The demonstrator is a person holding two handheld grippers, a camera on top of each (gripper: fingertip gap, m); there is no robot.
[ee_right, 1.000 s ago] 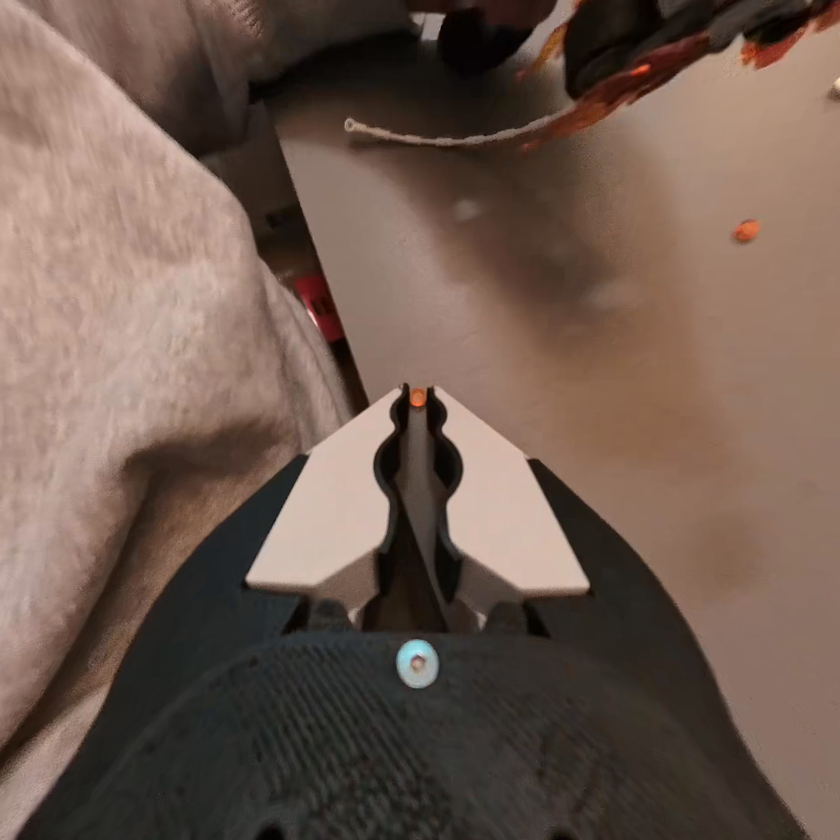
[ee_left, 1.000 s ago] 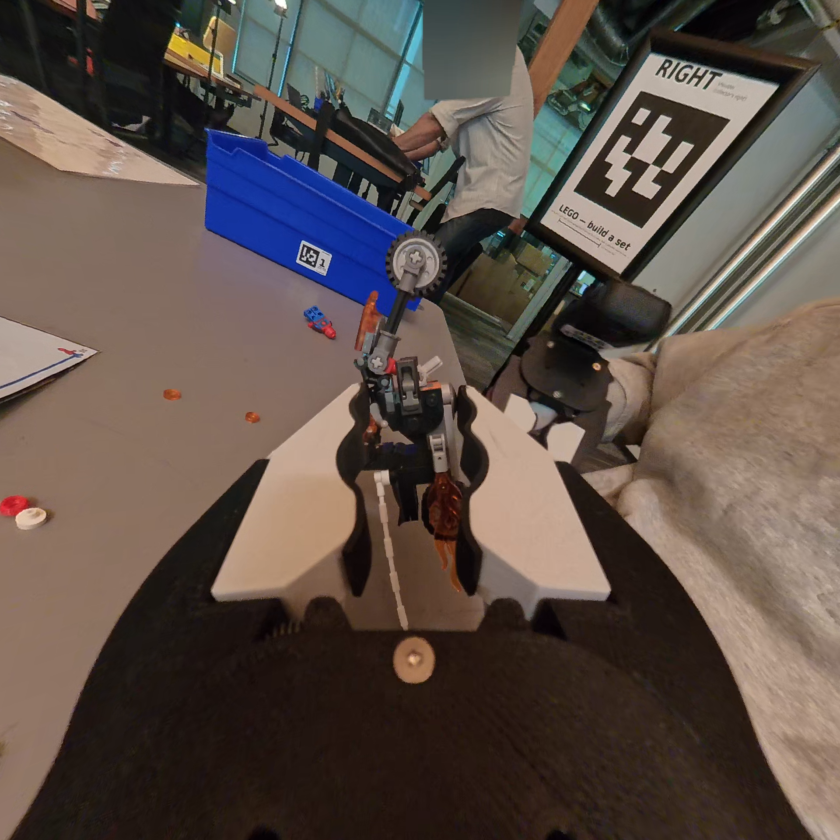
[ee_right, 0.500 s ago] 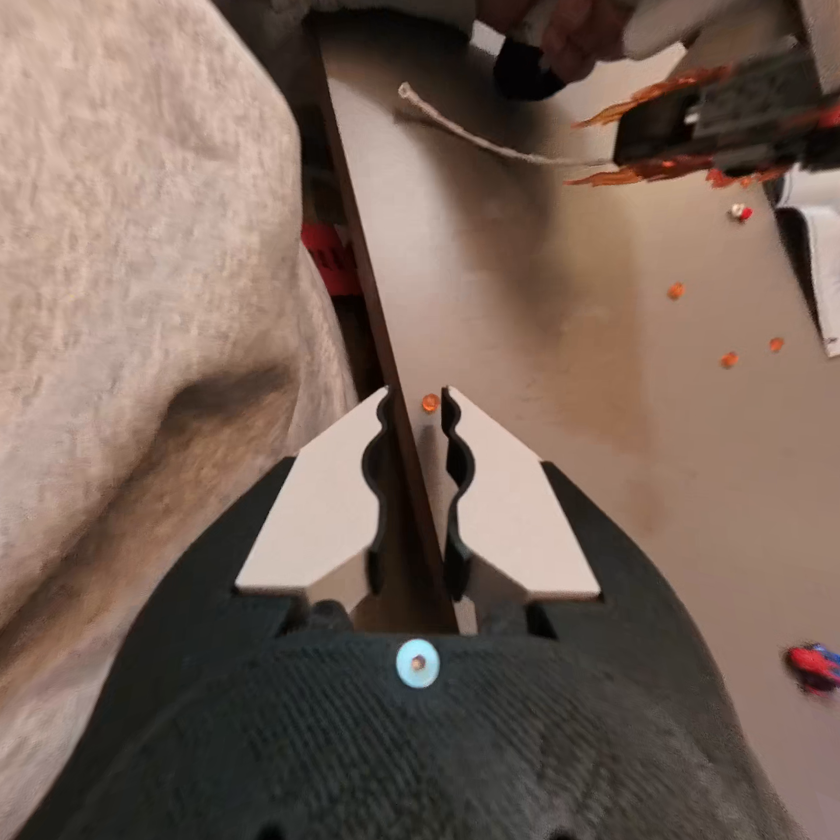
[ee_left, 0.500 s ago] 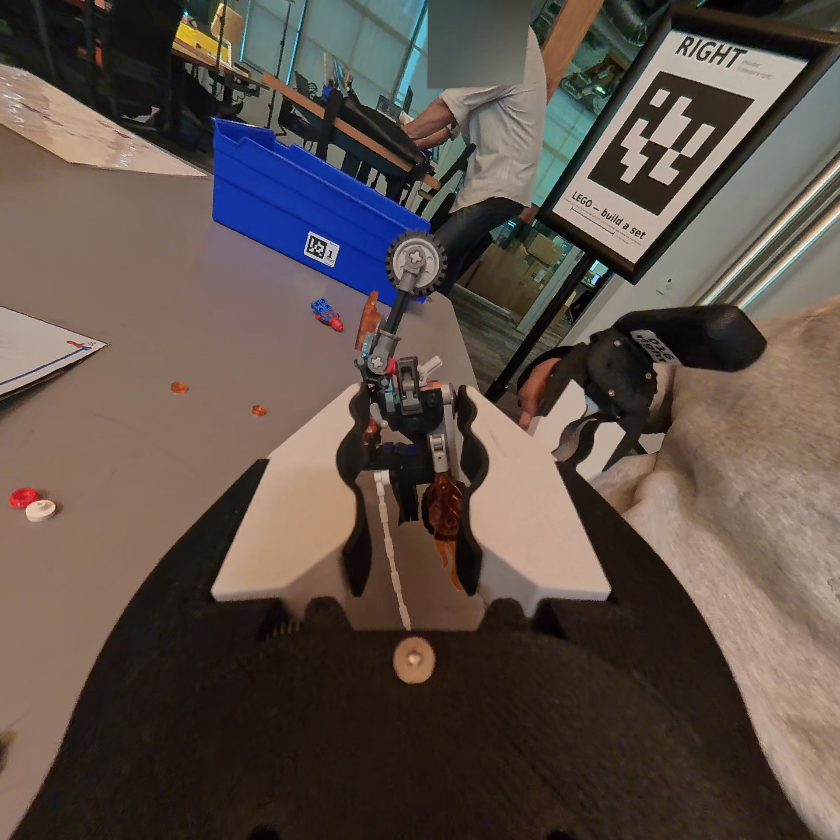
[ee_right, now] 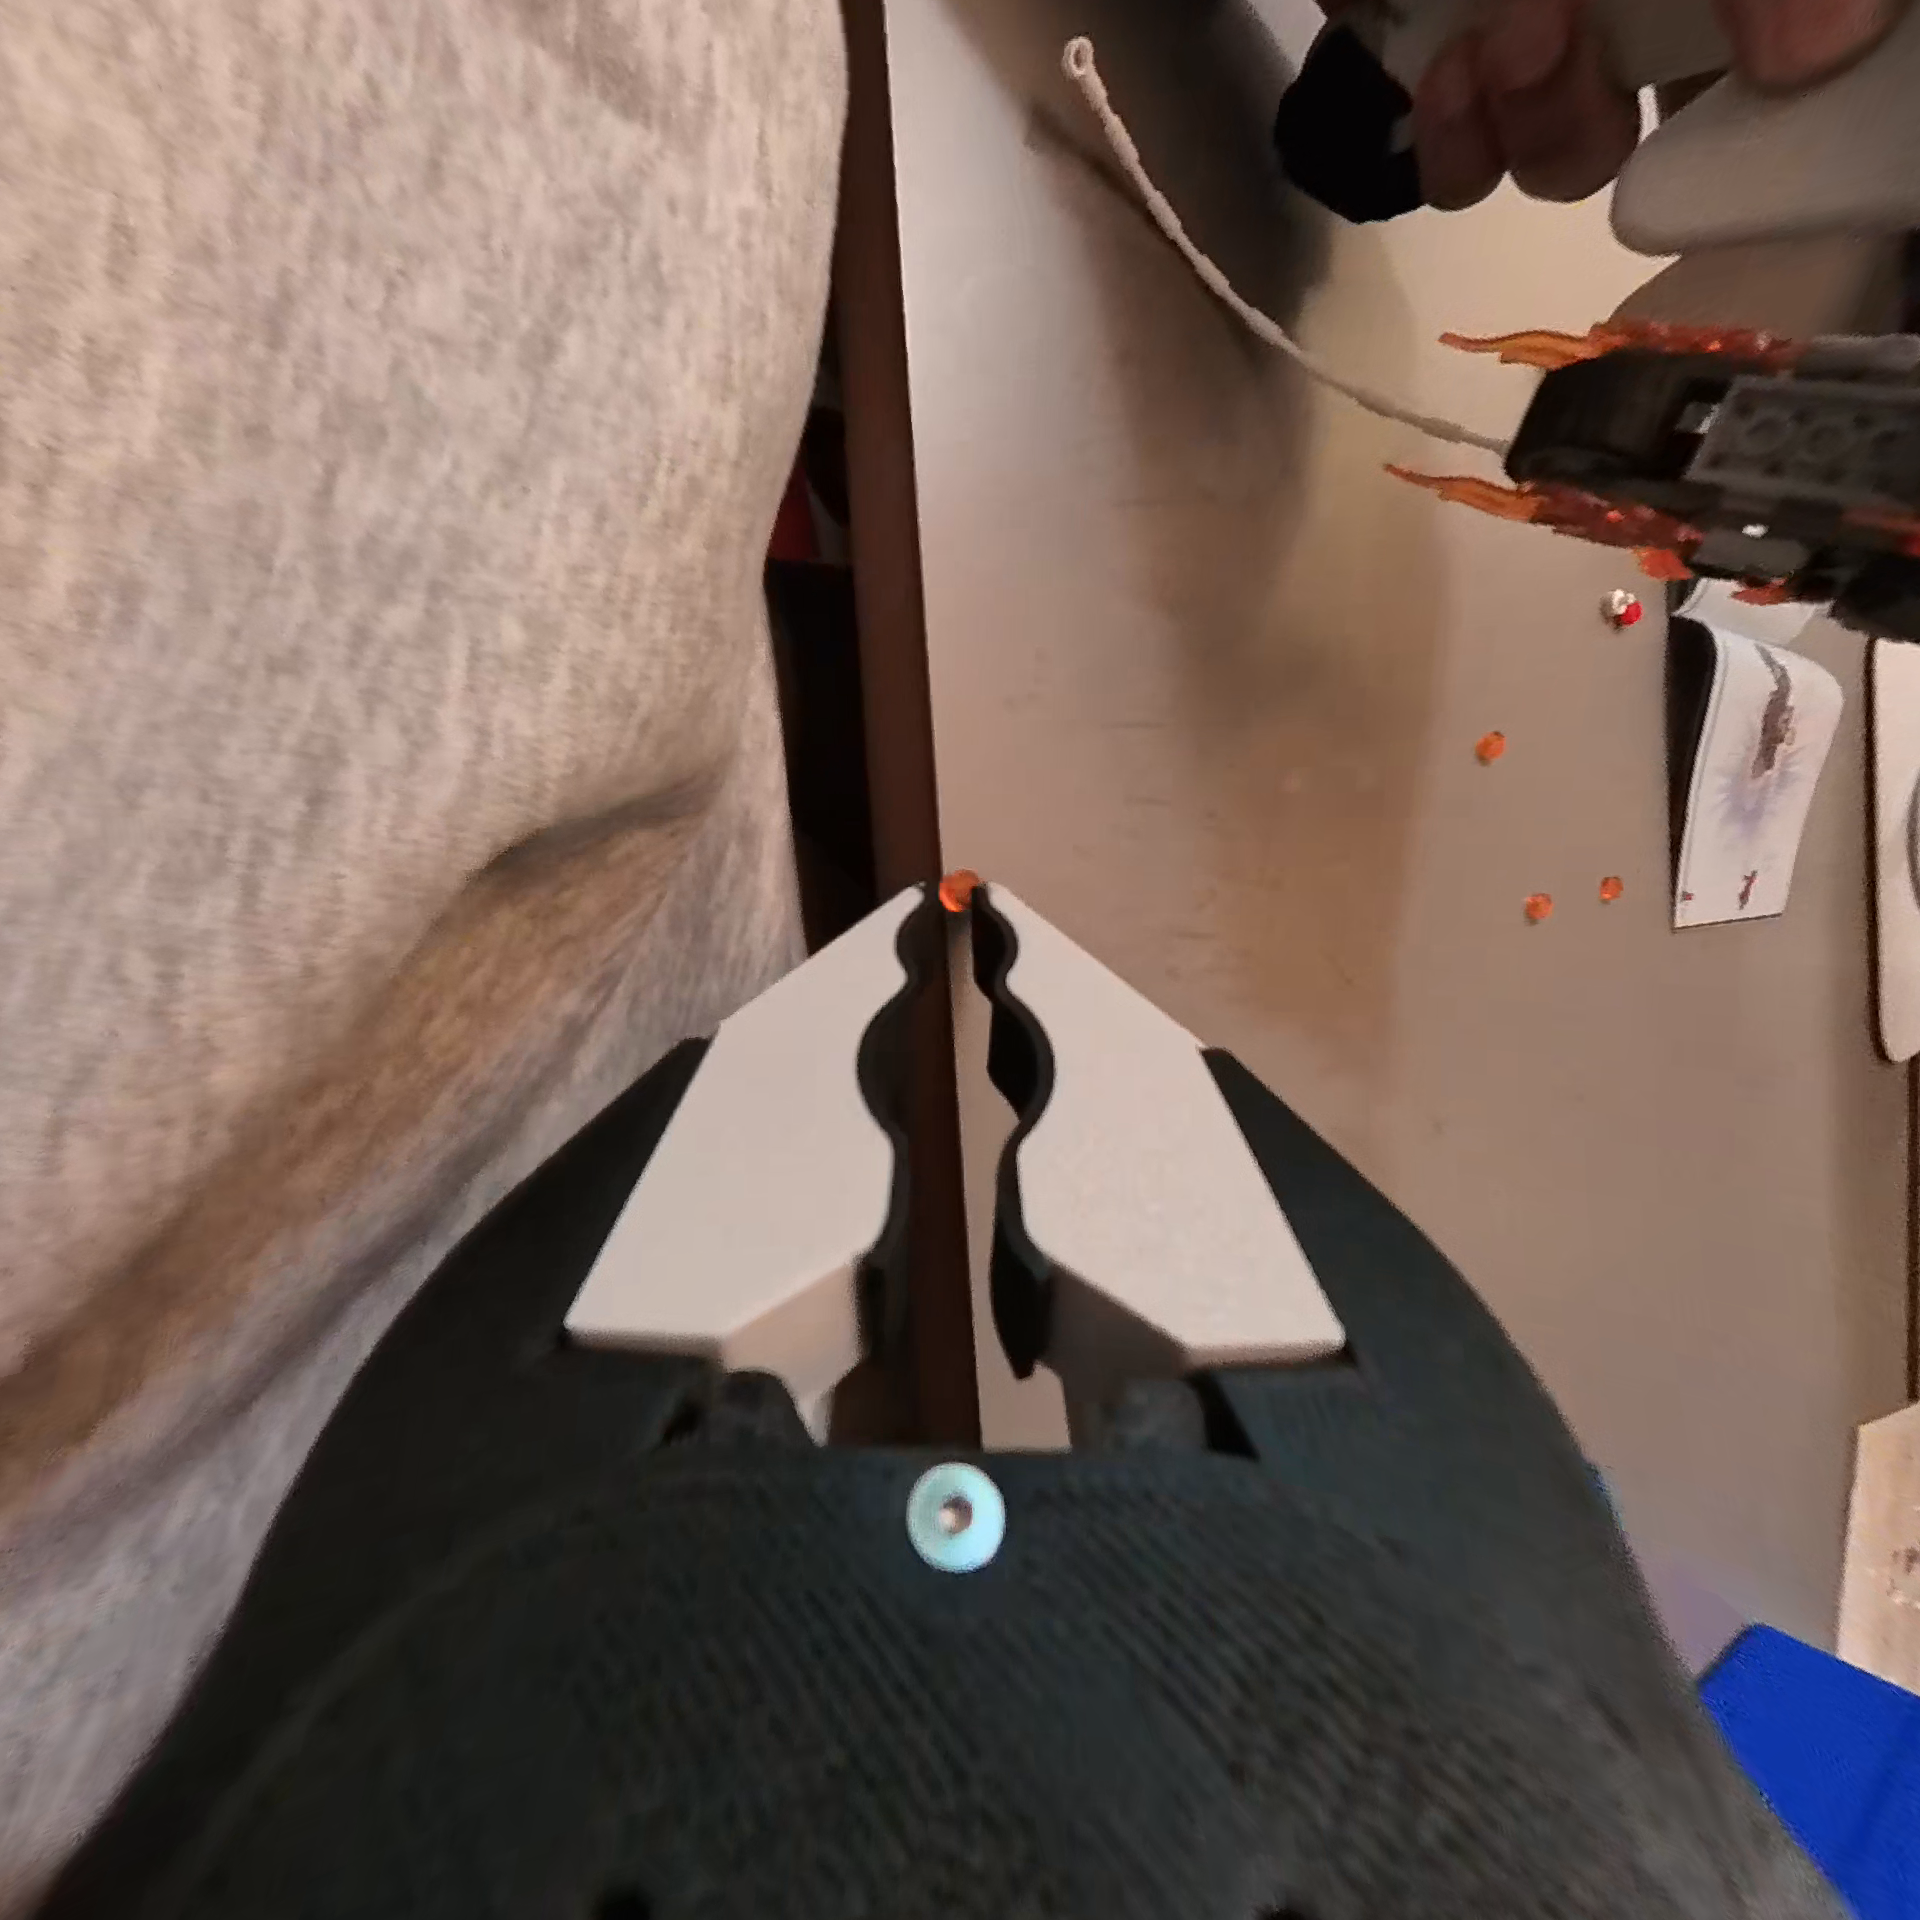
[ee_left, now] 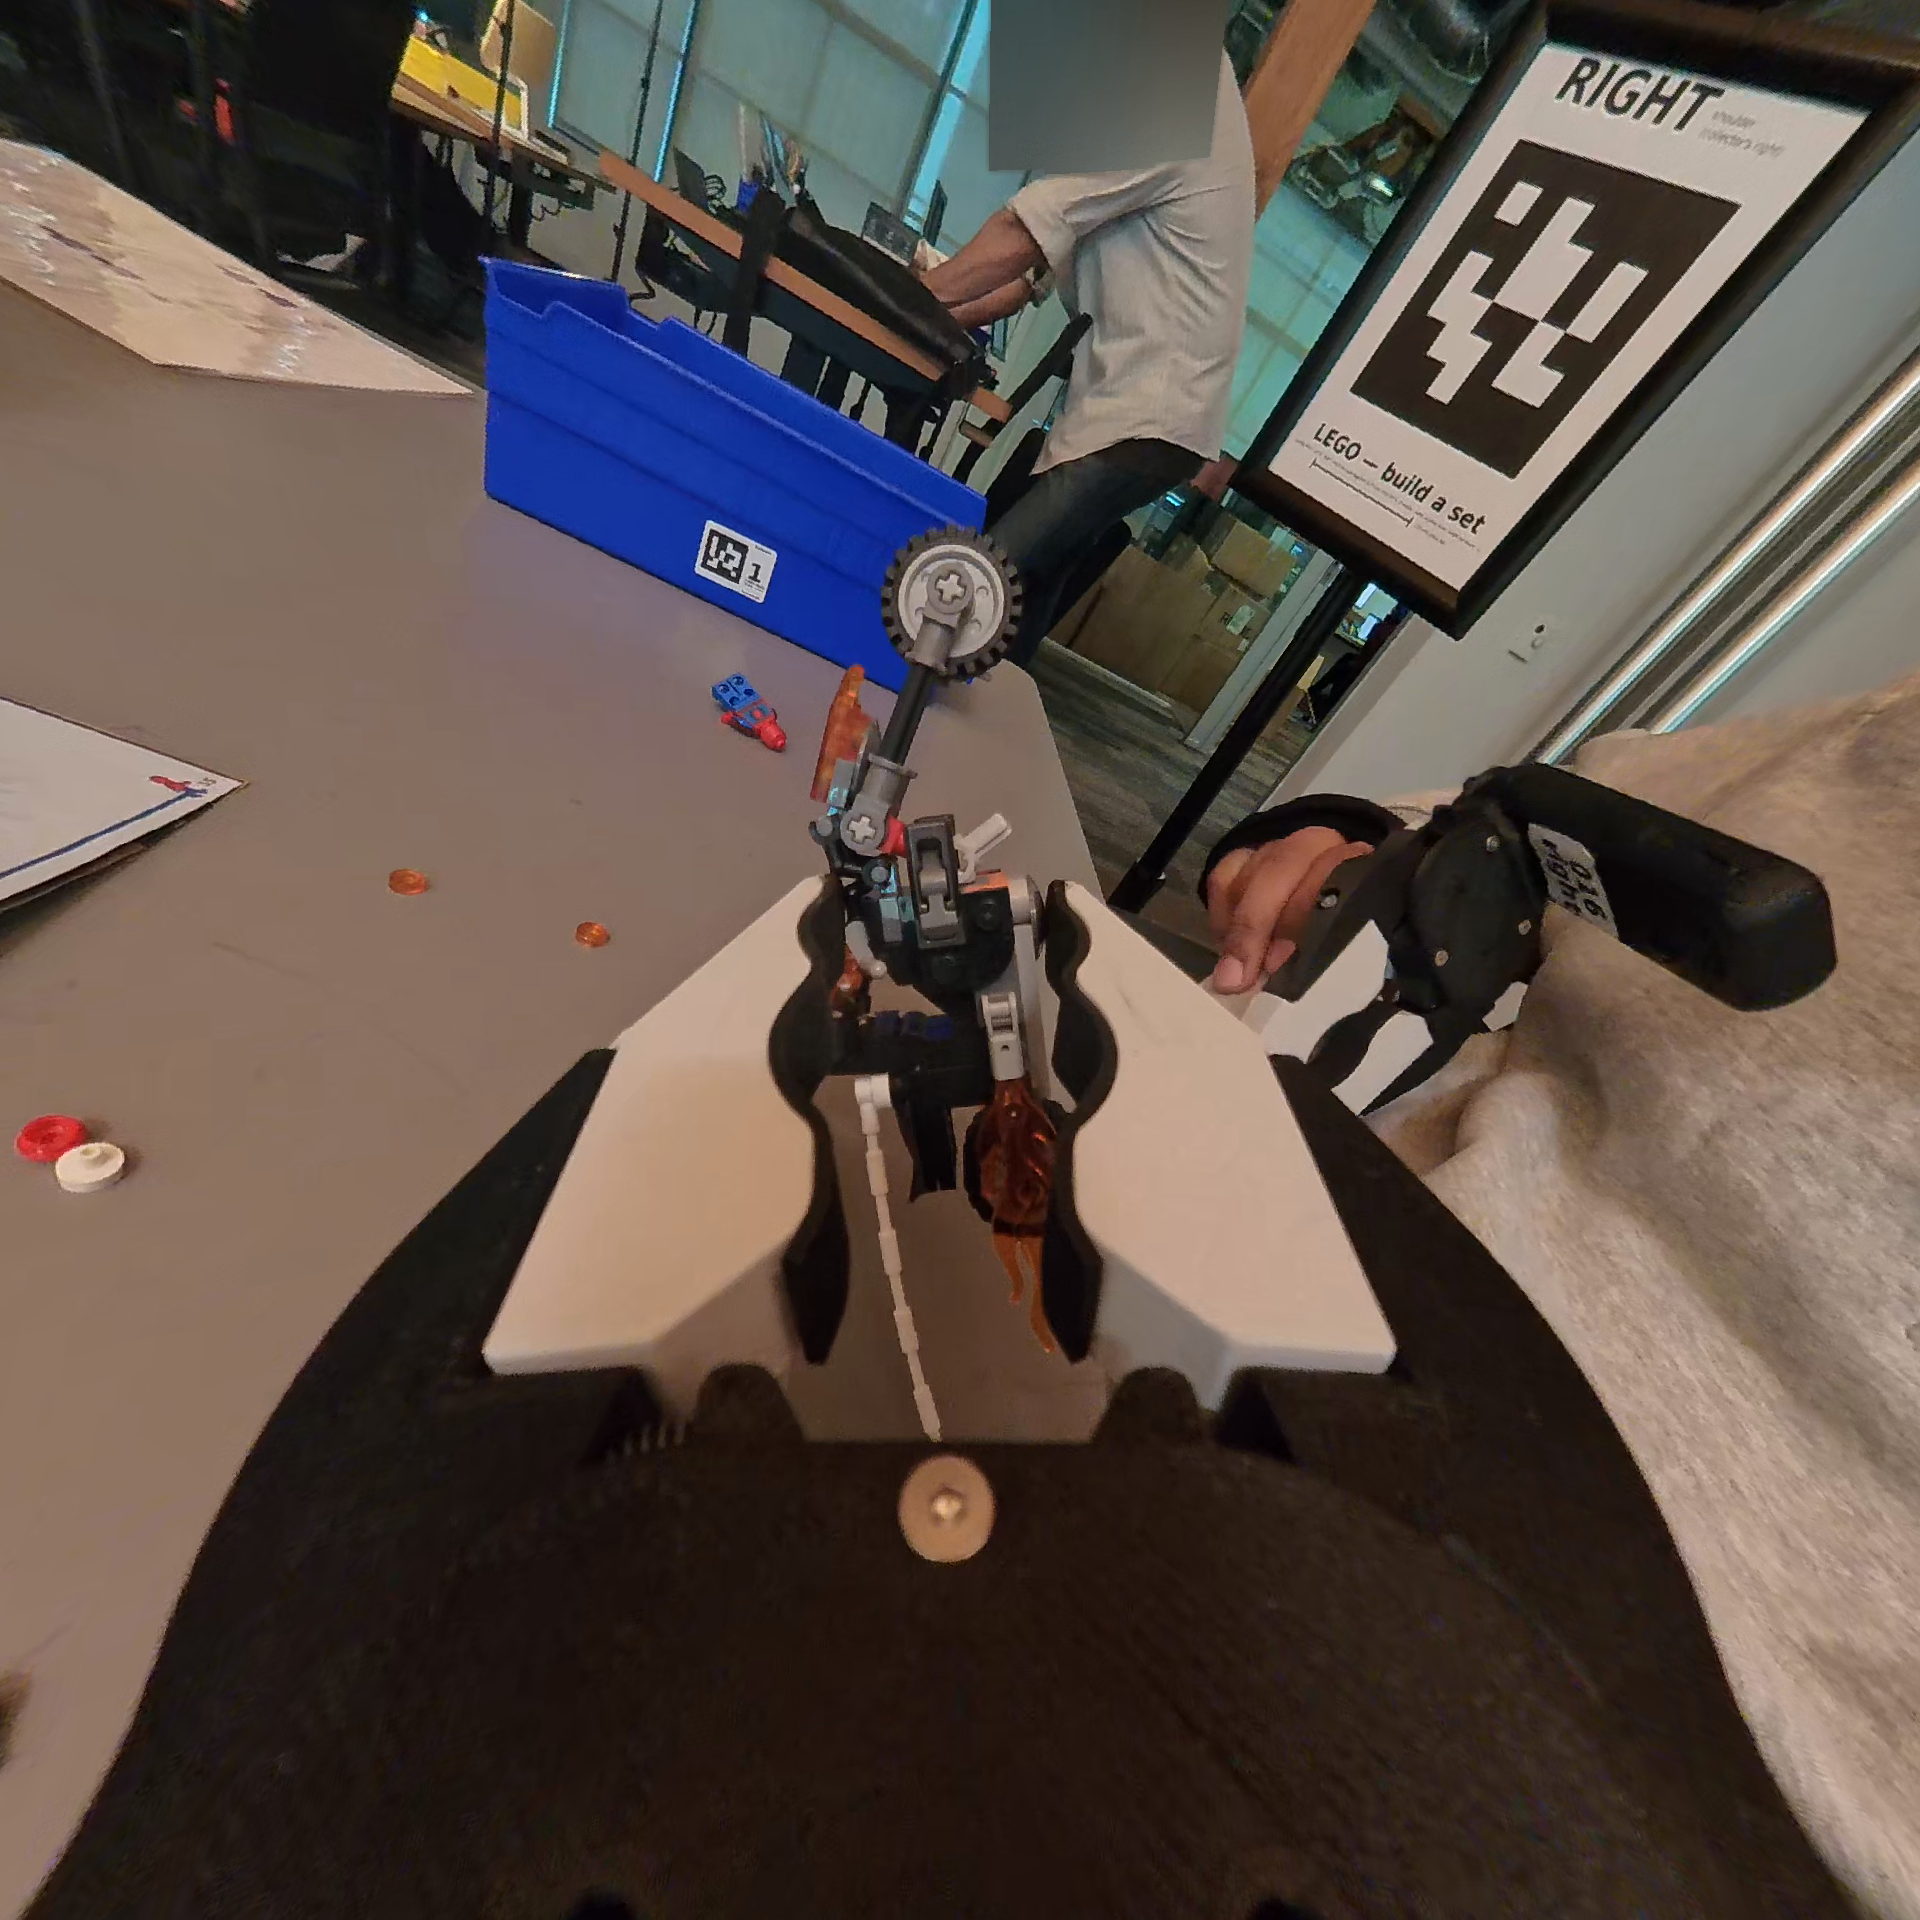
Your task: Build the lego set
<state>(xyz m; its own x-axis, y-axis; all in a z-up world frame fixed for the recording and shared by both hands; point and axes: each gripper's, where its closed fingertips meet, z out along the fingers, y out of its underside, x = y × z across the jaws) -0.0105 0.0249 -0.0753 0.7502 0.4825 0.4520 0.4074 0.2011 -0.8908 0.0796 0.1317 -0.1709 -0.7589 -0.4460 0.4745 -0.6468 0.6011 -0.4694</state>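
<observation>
The left gripper sits at the centre of the left wrist view. Its two fingers are closed partway on a small lego model, which fills the gap between the black pads. The model is dark grey and black, with a spoked wheel on a rod pointing toward the top of the frame, orange flame pieces hanging toward the bottom, and a thin white cord trailing down between the fingers. The model is clear of the grey table.

The right gripper sits at the centre of the right wrist view. Its fingertips are almost together and pinch a tiny orange round stud at their very tips. The brown table edge runs vertically through the gap between the fingers. At the upper right of this view the model and the cord show again.

In the left wrist view, loose parts lie on the table: two orange studs left of centre, a red and a white round piece at the left edge, and a small blue and red piece above centre. A blue bin stands at the upper middle. A paper sheet lies at the left edge.
</observation>
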